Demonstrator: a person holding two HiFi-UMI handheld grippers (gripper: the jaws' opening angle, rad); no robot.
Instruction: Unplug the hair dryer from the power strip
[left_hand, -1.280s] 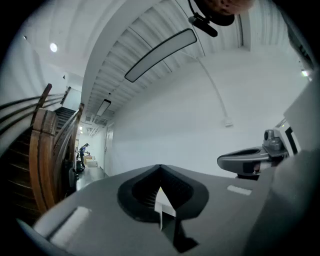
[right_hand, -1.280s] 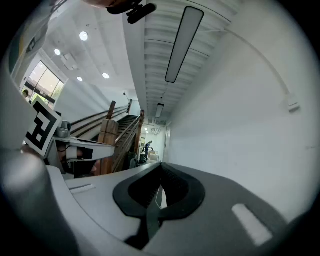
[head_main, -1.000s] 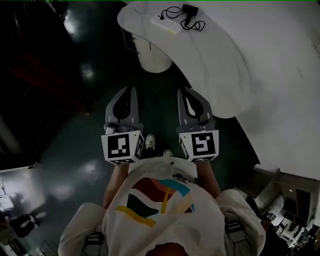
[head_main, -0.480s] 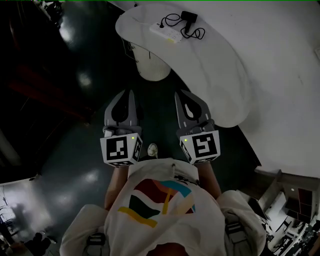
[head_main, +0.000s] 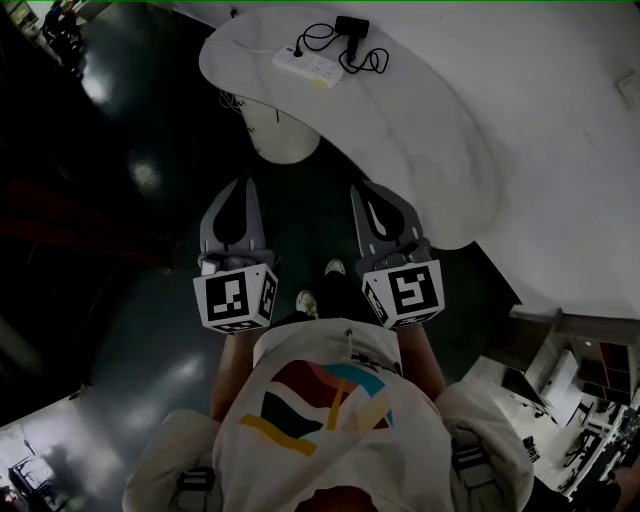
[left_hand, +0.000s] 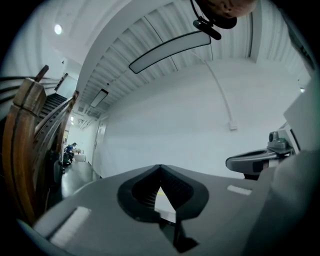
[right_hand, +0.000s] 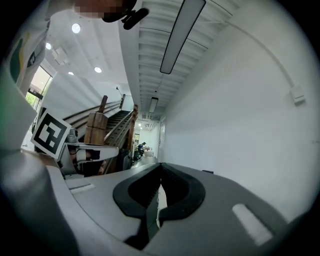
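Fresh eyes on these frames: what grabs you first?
First, the left gripper and the right gripper. Both are shut and empty, and they are held side by side at centre over the dark glossy floor, short of the table. Then the curved white table at the top of the head view, with a white power strip and the black hair dryer together at its far end.

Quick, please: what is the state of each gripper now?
Left gripper: closed, holding nothing.
Right gripper: closed, holding nothing.
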